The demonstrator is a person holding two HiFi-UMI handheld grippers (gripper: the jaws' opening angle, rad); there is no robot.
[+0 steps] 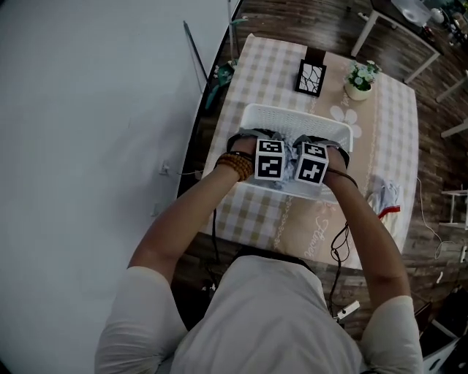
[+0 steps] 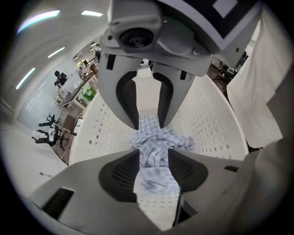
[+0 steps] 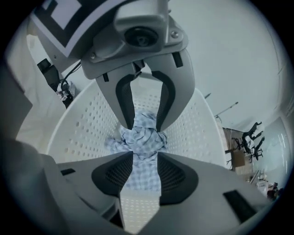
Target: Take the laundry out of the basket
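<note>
Blue checked laundry [image 2: 158,143] bunched on the floor of white basket [image 1: 292,117], its long axis along the jaw gap, left gripper [image 2: 153,137] and right gripper [image 3: 144,137] over it, both half open, holding nothing

In the head view, the left gripper [image 2: 152,137], the right gripper [image 3: 144,137] and the hands holding them cover the near half of the basket [image 1: 292,117]. Their jaws and most of the cloth [image 2: 156,144] are hidden there. A white and red thing [image 1: 384,199] at the right edge of the surface [image 1: 380,131] is too small to tell, and the table [image 1: 409,22] at far right is cut off by the picture's edge.
</note>
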